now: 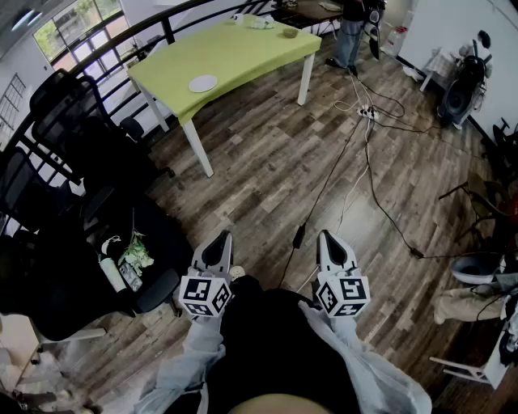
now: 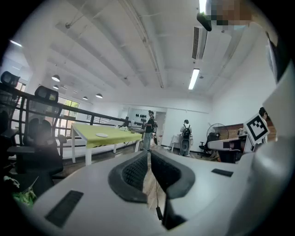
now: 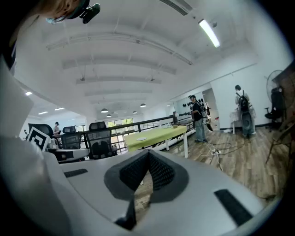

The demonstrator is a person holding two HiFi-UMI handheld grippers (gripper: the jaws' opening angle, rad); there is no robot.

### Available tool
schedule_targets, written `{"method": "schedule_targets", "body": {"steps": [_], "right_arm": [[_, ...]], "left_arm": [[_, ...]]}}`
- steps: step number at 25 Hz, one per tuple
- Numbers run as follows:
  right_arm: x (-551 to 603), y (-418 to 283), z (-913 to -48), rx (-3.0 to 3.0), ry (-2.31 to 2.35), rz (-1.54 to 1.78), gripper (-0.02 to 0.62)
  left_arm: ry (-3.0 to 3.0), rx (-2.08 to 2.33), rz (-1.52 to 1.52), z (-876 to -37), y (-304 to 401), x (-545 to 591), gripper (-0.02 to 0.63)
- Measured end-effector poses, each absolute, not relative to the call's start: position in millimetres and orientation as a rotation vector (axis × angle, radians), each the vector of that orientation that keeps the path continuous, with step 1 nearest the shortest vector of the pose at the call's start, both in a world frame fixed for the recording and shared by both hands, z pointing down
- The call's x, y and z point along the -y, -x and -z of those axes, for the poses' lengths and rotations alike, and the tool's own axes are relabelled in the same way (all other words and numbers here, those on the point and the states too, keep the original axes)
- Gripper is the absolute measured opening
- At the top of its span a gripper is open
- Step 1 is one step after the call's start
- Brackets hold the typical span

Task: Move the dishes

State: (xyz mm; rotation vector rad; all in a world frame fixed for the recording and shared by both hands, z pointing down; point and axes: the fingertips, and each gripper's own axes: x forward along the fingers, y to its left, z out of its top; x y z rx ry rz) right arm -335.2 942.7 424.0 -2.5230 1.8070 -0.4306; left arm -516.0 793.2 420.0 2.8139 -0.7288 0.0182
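Note:
A white plate (image 1: pixel 202 83) lies on the near part of a lime-green table (image 1: pixel 243 52) across the room; a small bowl (image 1: pixel 290 32) and other dishes (image 1: pixel 259 22) sit at its far end. Both grippers are held low over the wooden floor, far from the table. My left gripper (image 1: pixel 220 238) is shut with nothing in it, and my right gripper (image 1: pixel 328 236) is shut and empty too. In the left gripper view the closed left gripper (image 2: pixel 149 154) points toward the table (image 2: pixel 110 137) and plate (image 2: pixel 102 135). The right gripper (image 3: pixel 148 154) also faces the table (image 3: pixel 156 134).
Black office chairs (image 1: pixel 65 121) and a dark railing (image 1: pixel 105 57) line the left side. Cables and a power strip (image 1: pixel 366 113) trail across the floor between me and the table. Two people (image 2: pixel 150 129) (image 2: pixel 185 133) stand beyond the table. A fan and gear (image 1: pixel 461 81) stand at right.

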Motion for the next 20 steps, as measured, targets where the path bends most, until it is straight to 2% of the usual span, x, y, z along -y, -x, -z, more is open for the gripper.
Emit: {"method": "schedule_targets", "body": {"steps": [11, 20], "right_arm": [[-954.1, 314.9, -428.4, -1.755, 2.547, 0.455, 0.005], [-922.8, 278.1, -433.2, -1.752, 2.549, 0.475, 0.005]], "left_arm": [[-2.821, 0.709, -0.075, -424.5, 500.8, -803.7, 0.036], [-2.82, 0.703, -0.087, -427.1, 460.1, -767.6, 0.035]]}}
